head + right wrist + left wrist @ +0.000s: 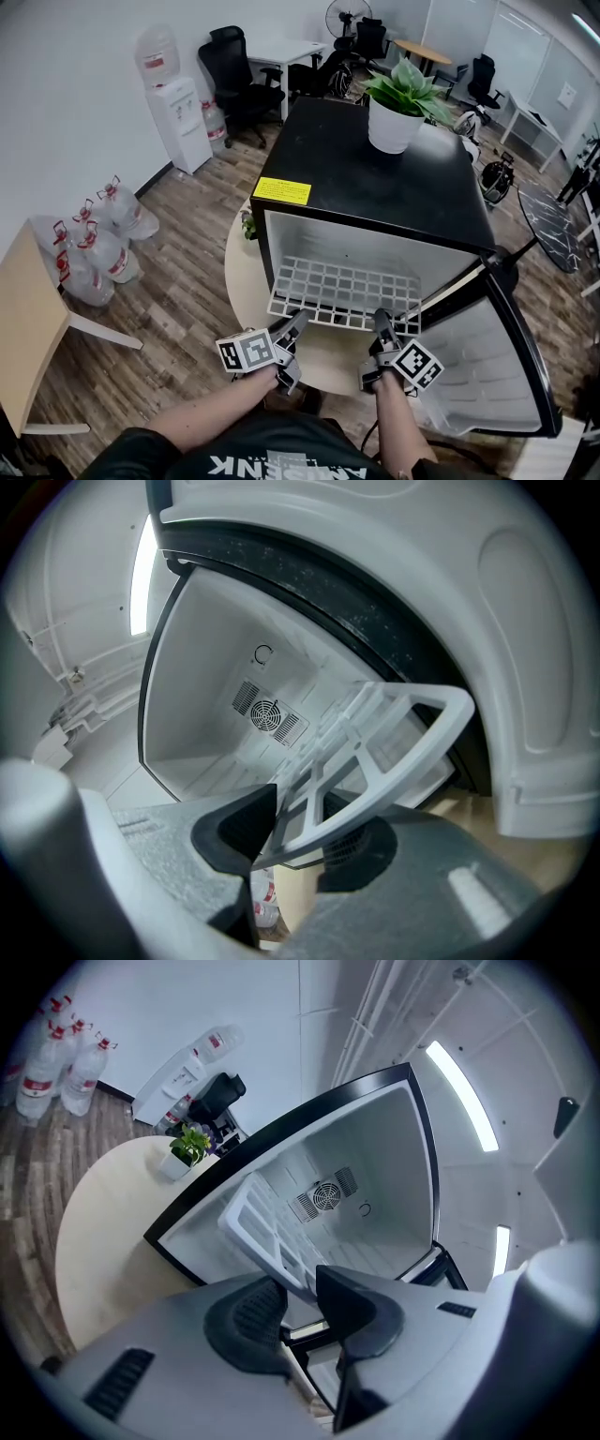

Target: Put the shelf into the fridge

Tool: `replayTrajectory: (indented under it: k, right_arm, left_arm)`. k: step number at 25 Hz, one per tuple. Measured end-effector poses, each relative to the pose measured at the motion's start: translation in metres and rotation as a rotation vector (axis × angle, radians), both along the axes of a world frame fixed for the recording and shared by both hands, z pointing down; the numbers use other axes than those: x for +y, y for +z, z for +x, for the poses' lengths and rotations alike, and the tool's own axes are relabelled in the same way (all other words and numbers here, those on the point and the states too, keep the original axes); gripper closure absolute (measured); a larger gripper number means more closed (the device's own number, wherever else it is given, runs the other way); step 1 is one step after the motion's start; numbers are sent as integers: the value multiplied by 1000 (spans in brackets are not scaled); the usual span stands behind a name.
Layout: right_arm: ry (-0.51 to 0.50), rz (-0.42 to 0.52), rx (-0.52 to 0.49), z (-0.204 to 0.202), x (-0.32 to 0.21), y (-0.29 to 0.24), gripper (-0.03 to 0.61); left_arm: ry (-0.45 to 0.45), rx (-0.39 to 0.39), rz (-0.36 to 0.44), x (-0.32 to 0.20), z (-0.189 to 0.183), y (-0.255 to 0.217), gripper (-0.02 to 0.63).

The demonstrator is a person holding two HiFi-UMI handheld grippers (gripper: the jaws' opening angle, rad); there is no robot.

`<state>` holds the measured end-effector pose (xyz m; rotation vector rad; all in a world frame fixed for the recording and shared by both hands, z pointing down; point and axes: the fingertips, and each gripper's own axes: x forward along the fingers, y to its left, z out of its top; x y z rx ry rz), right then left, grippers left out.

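Observation:
A white grid shelf (347,286) lies partly inside the open black fridge (375,178), its front edge sticking out toward me. My left gripper (298,323) is at the shelf's front left corner. In the left gripper view the shelf (258,1227) runs between the pads of the left gripper (302,1293) with a gap showing, so the jaws stand open around it. My right gripper (381,323) is shut on the front right edge. In the right gripper view the shelf's frame (394,733) is pinched between the pads of the right gripper (295,832).
The fridge stands on a round beige table (246,281), its door (487,356) swung open to the right. A potted plant (398,108) sits on top. A water dispenser (178,103), bagged water bottles (94,244) and a wooden table (28,309) stand at the left.

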<state>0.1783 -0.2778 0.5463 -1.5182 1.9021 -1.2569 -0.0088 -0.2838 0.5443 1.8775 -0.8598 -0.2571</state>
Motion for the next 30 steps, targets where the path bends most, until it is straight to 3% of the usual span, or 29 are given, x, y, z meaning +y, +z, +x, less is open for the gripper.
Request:
replayTrajectory:
  k: [4, 7, 15, 19, 24, 26, 30]
  right_arm:
    - [-22, 8, 48, 1, -2, -2, 453]
    - [-30, 13, 17, -4, -1, -1, 453]
    - [-29, -21, 65, -14, 28, 11, 434]
    - [-37, -4, 183, -19, 40, 12, 437]
    - [-71, 49, 354, -28, 42, 5, 508]
    - [-62, 40, 409, -25, 41, 8, 571]
    - [-73, 49, 472, -25, 44, 8, 571]
  left_arm:
    - [-8, 1, -17, -2, -2, 1, 523]
    - [-7, 2, -23, -7, -1, 1, 528]
    - [4, -17, -50, -14, -2, 13, 529]
    - [10, -19, -49, -17, -3, 17, 531]
    - [21, -19, -40, -16, -2, 17, 531]
    - [25, -16, -38, -15, -2, 16, 531]
    - [32, -18, -31, -12, -2, 15, 528]
